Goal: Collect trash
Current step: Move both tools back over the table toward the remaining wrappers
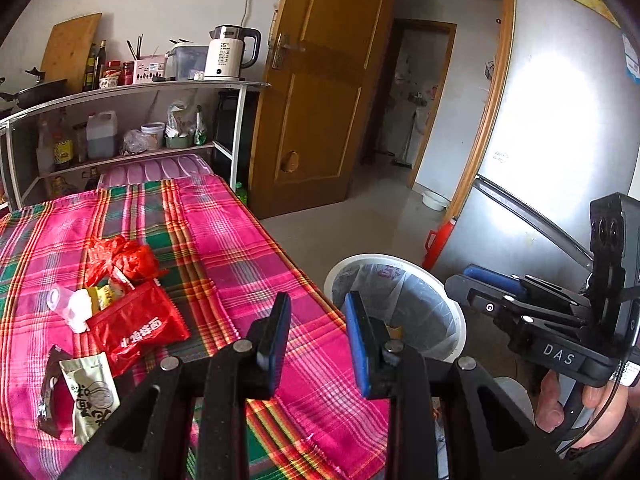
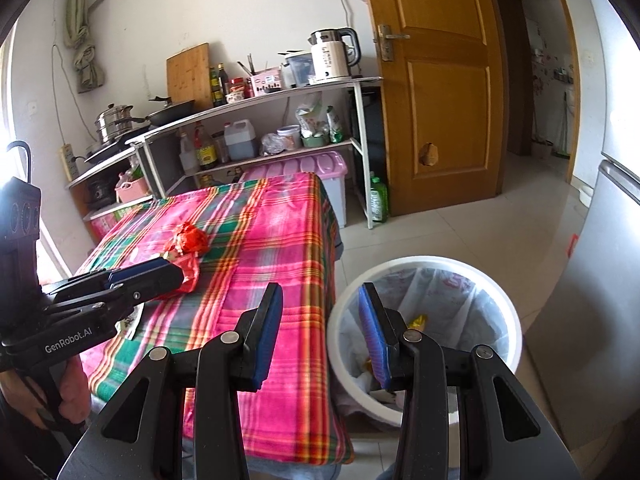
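Observation:
Trash lies on the table's plaid cloth: a crumpled red plastic bag, a red snack packet, a clear cup with white tissue, a beige packet and a dark wrapper. A white bin with a plastic liner stands on the floor right of the table; it holds some trash. My left gripper is open and empty over the table's right edge. My right gripper is open and empty between table and bin.
A white shelf with a kettle, bottles and jars stands behind the table. A wooden door is open beyond. A silver fridge stands right of the bin. A pink-lidded box sits behind the table.

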`<state>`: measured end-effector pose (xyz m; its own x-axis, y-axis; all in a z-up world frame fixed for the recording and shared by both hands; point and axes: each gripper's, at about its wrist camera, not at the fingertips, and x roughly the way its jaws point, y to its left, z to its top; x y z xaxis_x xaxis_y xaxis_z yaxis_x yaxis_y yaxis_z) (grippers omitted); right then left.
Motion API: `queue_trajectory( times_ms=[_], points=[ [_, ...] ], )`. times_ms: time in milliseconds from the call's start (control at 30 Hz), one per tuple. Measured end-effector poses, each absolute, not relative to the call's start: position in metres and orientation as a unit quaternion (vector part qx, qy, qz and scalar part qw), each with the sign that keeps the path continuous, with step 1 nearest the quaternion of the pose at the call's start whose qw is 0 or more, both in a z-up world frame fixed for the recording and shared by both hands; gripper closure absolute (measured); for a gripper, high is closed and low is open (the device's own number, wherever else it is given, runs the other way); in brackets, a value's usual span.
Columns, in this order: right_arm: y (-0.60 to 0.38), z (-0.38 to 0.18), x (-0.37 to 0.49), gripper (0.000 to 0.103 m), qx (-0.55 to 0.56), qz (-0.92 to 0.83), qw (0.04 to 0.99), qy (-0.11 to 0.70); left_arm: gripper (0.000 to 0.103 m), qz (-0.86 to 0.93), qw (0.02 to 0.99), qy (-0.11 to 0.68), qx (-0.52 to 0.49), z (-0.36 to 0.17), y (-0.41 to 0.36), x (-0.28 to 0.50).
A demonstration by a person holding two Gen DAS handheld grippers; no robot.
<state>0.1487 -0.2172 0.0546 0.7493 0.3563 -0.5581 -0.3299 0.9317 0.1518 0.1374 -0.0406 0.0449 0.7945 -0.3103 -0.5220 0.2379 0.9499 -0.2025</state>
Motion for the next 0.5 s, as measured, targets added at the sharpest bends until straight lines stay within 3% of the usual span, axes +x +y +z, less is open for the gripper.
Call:
queue_trajectory(
  times_ms=[300, 500],
  points=[
    [-0.194, 0.058, 0.144, 0.063, 0.014, 0.209, 0.931, 0.298, 0.073, -0.116, 0.952, 0.276, -0.067, 0.048, -0.012, 0.121],
    [-0.183, 0.058, 0.141, 0.063, 0.009, 0.223, 0.928, 0.299, 0.066, -0.091, 0.956, 0.269, -0.069, 0.047, 0.010, 0.108]
  ],
)
